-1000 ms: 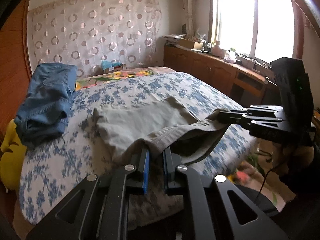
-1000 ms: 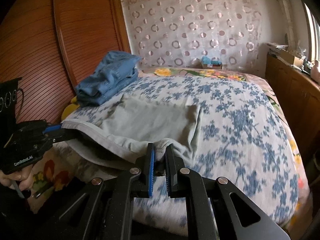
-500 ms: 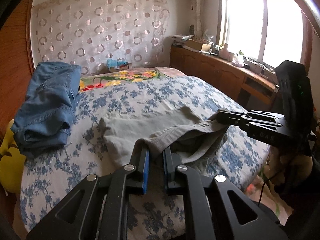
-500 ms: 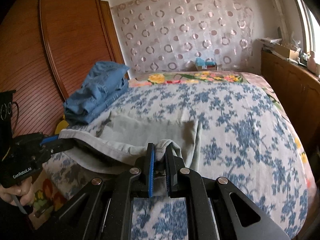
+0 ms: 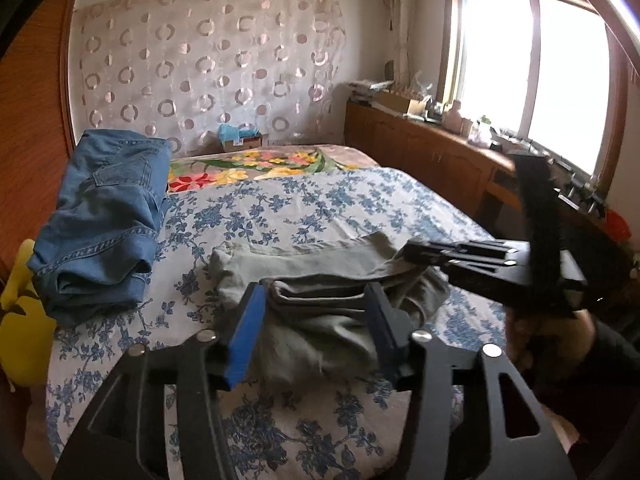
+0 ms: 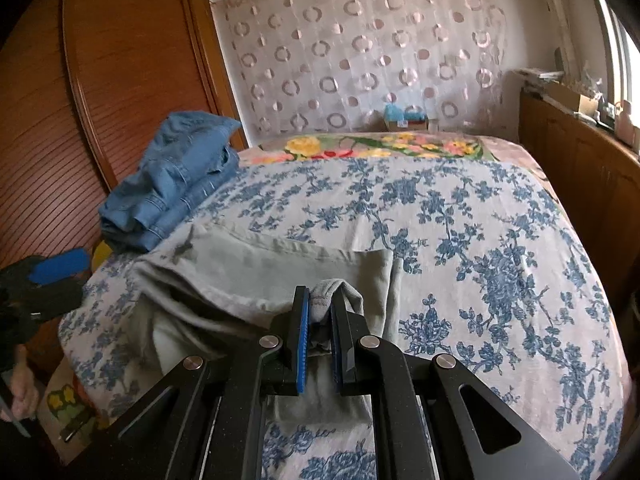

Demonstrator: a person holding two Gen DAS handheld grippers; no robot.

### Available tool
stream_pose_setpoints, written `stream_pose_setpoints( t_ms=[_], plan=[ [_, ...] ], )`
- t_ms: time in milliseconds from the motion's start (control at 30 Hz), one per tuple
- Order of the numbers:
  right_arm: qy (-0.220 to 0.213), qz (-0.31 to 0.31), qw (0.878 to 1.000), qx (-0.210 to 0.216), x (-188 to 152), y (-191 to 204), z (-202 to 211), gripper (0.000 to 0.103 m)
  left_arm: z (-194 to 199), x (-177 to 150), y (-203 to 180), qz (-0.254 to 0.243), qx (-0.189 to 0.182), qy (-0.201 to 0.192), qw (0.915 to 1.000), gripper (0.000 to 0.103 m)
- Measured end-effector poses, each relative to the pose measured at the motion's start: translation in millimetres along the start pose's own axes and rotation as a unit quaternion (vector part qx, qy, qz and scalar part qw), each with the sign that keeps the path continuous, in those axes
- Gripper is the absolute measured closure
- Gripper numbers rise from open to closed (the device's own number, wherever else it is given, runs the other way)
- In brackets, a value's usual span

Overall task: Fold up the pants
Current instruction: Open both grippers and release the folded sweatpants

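Grey-green pants (image 5: 320, 276) lie folded over on the flowered bedspread (image 5: 320, 208), near its front edge. My left gripper (image 5: 316, 312) is open, its jaws wide apart on either side of the pants' folded edge. My right gripper (image 6: 320, 320) is shut on a bunched fold of the pants (image 6: 260, 272). It also shows in the left wrist view (image 5: 416, 250), at the right end of the pants. The left gripper shows at the far left of the right wrist view (image 6: 56, 276).
A folded pile of blue jeans (image 5: 104, 220) lies on the bed's left side, against a wooden sliding door (image 6: 60, 120). A yellow cushion (image 5: 20, 320) sits below it. A wooden cabinet (image 5: 432, 160) with clutter runs under the window on the right.
My left gripper has opened and let go of the pants. Both grippers moved forward over the bed, and the lifted edge now lies on top of the far half.
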State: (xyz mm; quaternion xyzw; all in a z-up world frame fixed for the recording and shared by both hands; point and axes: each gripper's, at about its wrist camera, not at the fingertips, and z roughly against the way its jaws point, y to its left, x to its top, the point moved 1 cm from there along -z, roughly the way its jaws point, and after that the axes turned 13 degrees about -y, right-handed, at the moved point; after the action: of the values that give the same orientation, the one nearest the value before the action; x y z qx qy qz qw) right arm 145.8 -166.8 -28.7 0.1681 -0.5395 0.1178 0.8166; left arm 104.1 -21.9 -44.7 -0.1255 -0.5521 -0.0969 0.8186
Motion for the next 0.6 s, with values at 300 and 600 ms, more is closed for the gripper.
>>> stream_pose_setpoints(
  t_ms=[300,600],
  plan=[
    [-0.018,0.018,0.999,-0.036,9.6,-4.0,8.2,0.065,-5.8,-17.4,14.5,0.017,0.01,0.015,0.9997,0.045],
    [0.012,0.029,0.999,-0.024,-16.6,-15.7,31.7,0.064,-18.4,-41.4,15.6,0.015,0.018,0.043,0.9988,0.045]
  ],
)
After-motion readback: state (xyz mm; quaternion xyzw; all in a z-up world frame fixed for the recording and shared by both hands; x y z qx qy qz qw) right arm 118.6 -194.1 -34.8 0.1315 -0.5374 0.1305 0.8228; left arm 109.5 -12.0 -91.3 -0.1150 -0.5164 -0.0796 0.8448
